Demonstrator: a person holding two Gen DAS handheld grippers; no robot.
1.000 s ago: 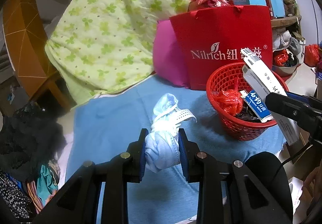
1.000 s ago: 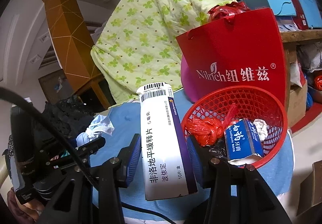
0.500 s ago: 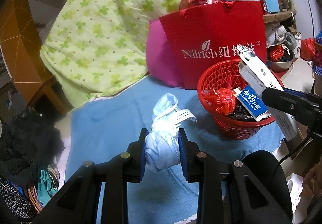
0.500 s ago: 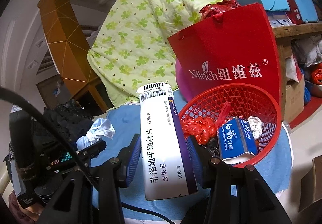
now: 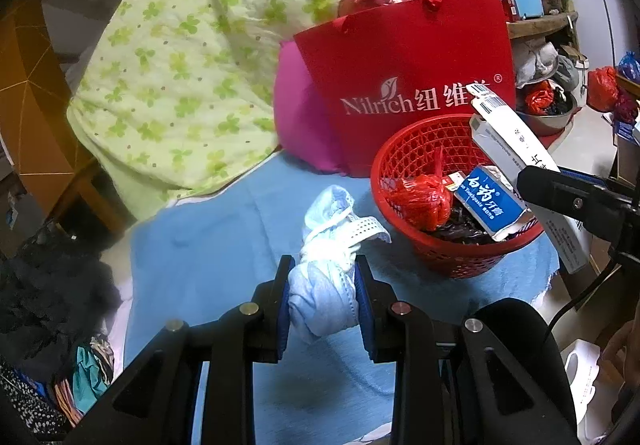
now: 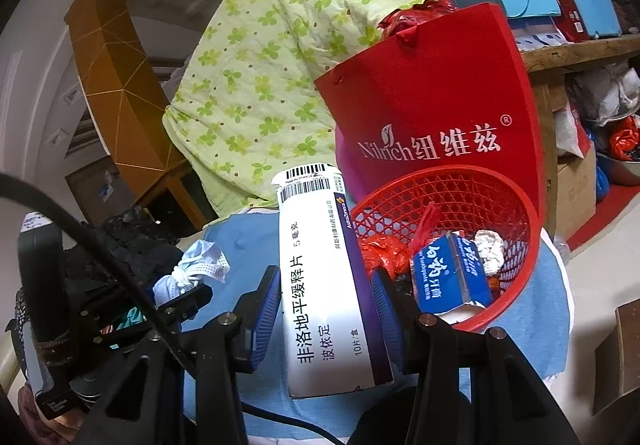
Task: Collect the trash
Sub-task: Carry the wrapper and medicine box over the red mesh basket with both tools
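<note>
medicine box point(image 6: 326, 285) stands upright (barcode end up) in right gripper point(image 6: 324, 309).

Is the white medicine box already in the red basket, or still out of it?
Out. The white medicine box is clamped upright between the right tongs, beside and in front of the red basket, not inside its rim.

Behind my tongs a green clover-print quilt point(image 5: 188, 57) slumps against a red Nilrich paper bag point(image 5: 412, 81), which stands before a pink cushion point(image 5: 298, 113). A blue cloth point(image 5: 208, 229) covers the surface; dark clothes point(image 5: 48, 285) pile at left.
</note>
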